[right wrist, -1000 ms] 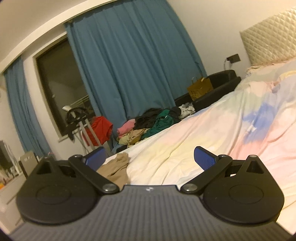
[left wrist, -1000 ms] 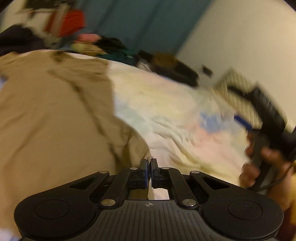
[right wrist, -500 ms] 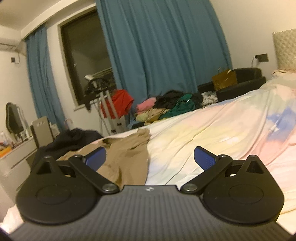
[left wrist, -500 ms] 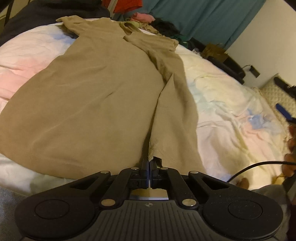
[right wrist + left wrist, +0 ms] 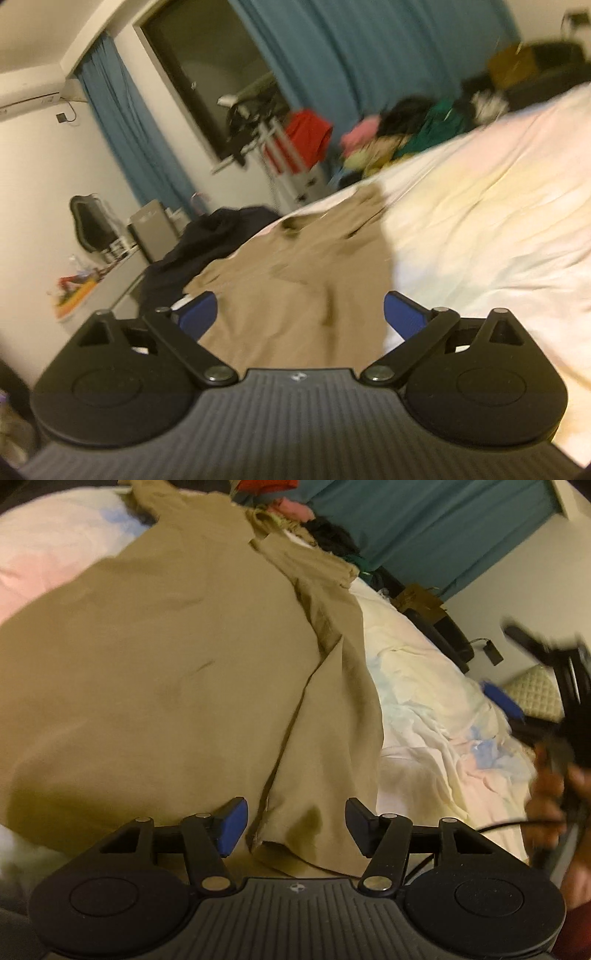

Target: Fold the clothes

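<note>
1. Blue curtains (image 5: 369, 55) and a heap of clothes (image 5: 406, 129) lie beyond the bed (image 5: 424, 686).
2. I see the tan shirt (image 5: 166, 664) spread flat on the bed, its right side folded inward.
3. My left gripper (image 5: 295, 825) is wide open over the hem, holding nothing.
4. My right gripper (image 5: 299, 314) gapes empty above the shirt.

Right tongs (image 5: 546, 686) motion-blurred; clothes pile (image 5: 406, 129) blurred, perhaps laundry.
</note>
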Demonstrator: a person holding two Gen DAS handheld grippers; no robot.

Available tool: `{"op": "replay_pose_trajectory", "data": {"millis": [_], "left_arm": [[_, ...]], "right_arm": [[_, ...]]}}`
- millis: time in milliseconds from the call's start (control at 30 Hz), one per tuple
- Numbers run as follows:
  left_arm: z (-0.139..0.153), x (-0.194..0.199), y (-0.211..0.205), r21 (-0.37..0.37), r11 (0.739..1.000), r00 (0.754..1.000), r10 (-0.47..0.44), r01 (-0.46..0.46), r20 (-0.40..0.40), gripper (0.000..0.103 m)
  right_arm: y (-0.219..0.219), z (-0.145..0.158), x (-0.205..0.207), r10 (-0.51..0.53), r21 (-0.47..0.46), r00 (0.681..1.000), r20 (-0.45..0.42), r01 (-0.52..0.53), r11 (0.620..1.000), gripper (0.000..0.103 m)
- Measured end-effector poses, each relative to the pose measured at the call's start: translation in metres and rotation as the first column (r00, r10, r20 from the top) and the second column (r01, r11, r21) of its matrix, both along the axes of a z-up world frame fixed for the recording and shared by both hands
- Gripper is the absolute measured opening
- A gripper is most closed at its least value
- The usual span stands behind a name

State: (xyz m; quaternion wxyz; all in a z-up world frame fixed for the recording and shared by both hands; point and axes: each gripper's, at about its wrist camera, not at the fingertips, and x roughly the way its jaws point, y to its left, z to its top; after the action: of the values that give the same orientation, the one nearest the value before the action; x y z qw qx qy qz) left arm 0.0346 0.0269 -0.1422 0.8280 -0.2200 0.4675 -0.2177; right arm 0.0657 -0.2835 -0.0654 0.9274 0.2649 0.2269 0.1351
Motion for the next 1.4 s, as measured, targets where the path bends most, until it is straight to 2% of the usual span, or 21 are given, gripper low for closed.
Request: {"op": "replay_pose_trajectory", "data": {"millis": [100, 133, 200, 267, 300, 333, 400, 467, 667, 833, 900, 1000, 1033, 1067, 1133, 1200, 1233, 1267, 1300, 1400], "left_arm": [[-0.008, 0.006, 0.000, -0.011, 1.000, 1.000, -0.004, 0.003, -0.020, 0.054], [-0.010, 0.006, 0.000, -0.009, 1.000, 1.000, -0.004, 0.004, -0.018, 0.047], [-0.011, 0.005, 0.001, -0.014, 1.000, 1.000, -0.012, 0.012, -0.011, 0.036], [-0.012, 0.003, -0.001, -0.014, 1.000, 1.000, -0.026, 0.026, 0.000, 0.012], [-0.012, 0.002, -0.003, -0.017, 0.999, 0.999, -0.036, 0.036, 0.004, 0.006], [-0.012, 0.001, -0.005, -0.016, 0.999, 0.999, -0.045, 0.045, 0.014, 0.005], [-0.010, -0.004, -0.007, -0.006, 0.999, 0.998, -0.048, 0.049, 0.042, 0.005], [-0.006, -0.009, -0.007, 0.001, 0.999, 0.997, -0.038, 0.038, 0.068, 0.004], [0.007, -0.036, 0.000, 0.042, 0.999, 0.990, -0.022, 0.016, 0.138, 0.004], [0.003, -0.038, -0.001, 0.094, 0.995, 0.992, -0.025, 0.014, 0.122, 0.004], [0.003, -0.038, -0.003, 0.128, 0.992, 0.991, -0.036, 0.020, 0.126, 0.004], [0.006, -0.041, -0.001, 0.152, 0.988, 0.988, -0.063, 0.041, 0.140, 0.010], [0.009, -0.042, -0.001, 0.165, 0.985, 0.986, -0.066, 0.041, 0.153, 0.020], [0.011, -0.046, 0.001, 0.184, 0.982, 0.983, -0.067, 0.035, 0.171, 0.038], [0.016, -0.051, 0.002, 0.221, 0.975, 0.975, -0.058, 0.010, 0.215, 0.057], [0.024, -0.058, 0.004, 0.249, 0.968, 0.963, -0.044, -0.025, 0.267, 0.066], [0.028, -0.063, 0.005, 0.261, 0.964, 0.955, -0.037, -0.043, 0.294, 0.075], [0.033, -0.069, 0.006, 0.270, 0.961, 0.945, -0.027, -0.065, 0.325, 0.085], [0.039, -0.077, 0.008, 0.275, 0.957, 0.932, -0.015, -0.092, 0.361, 0.087], [0.052, -0.092, 0.017, 0.266, 0.954, 0.908, 0.017, -0.141, 0.419, 0.092]], "right_arm": [[0.034, -0.010, 0.050, 0.036, -0.062, 0.998, -0.059, -0.040, 0.997, 0.083], [0.047, -0.017, 0.068, 0.040, -0.108, 0.995, -0.086, -0.049, 0.993, 0.077], [0.068, -0.034, 0.097, 0.035, -0.184, 0.991, -0.130, -0.058, 0.981, 0.074], [0.076, -0.052, 0.118, 0.017, -0.237, 0.988, -0.151, -0.053, 0.970, 0.070], [0.080, -0.061, 0.128, 0.007, -0.263, 0.987, -0.160, -0.050, 0.964, 0.068], [0.081, -0.070, 0.135, -0.001, -0.278, 0.986, -0.167, -0.046, 0.960, 0.063], [0.084, -0.085, 0.144, -0.001, -0.301, 0.984, -0.178, -0.053, 0.952, 0.045], [0.086, -0.096, 0.145, 0.006, -0.298, 0.983, -0.184, -0.062, 0.953, 0.011], [0.096, -0.086, 0.142, 0.044, -0.279, 0.997, -0.056, -0.058, 0.959, 0.007], [0.118, -0.097, 0.154, 0.057, -0.359, 0.993, -0.100, -0.090, 0.929, 0.008], [0.118, -0.106, 0.159, 0.047, -0.356, 0.992, -0.115, -0.085, 0.931, 0.007], [0.117, -0.102, 0.157, 0.009, -0.365, 0.995, -0.095, -0.043, 0.930, 0.009], [0.118, -0.098, 0.155, -0.006, -0.378, 0.996, -0.085, -0.027, 0.925, 0.009], [0.117, -0.094, 0.154, -0.015, -0.385, 0.997, -0.073, -0.014, 0.923, 0.010], [0.116, -0.085, 0.150, -0.024, -0.386, 0.998, -0.052, 0.002, 0.923, 0.011], [0.114, -0.073, 0.143, -0.020, -0.379, 0.999, -0.031, 0.006, 0.925, 0.032], [0.112, -0.067, 0.138, -0.020, -0.376, 1.000, -0.015, 0.013, 0.927, 0.067], [0.110, -0.060, 0.132, -0.023, -0.372, 1.000, 0.005, 0.023, 0.928, 0.096], [0.108, -0.053, 0.125, -0.030, -0.370, 0.999, 0.030, 0.039, 0.928, 0.099], [0.104, -0.033, 0.105, -0.055, -0.364, 0.995, 0.079, 0.080, 0.928, 0.100]]}}
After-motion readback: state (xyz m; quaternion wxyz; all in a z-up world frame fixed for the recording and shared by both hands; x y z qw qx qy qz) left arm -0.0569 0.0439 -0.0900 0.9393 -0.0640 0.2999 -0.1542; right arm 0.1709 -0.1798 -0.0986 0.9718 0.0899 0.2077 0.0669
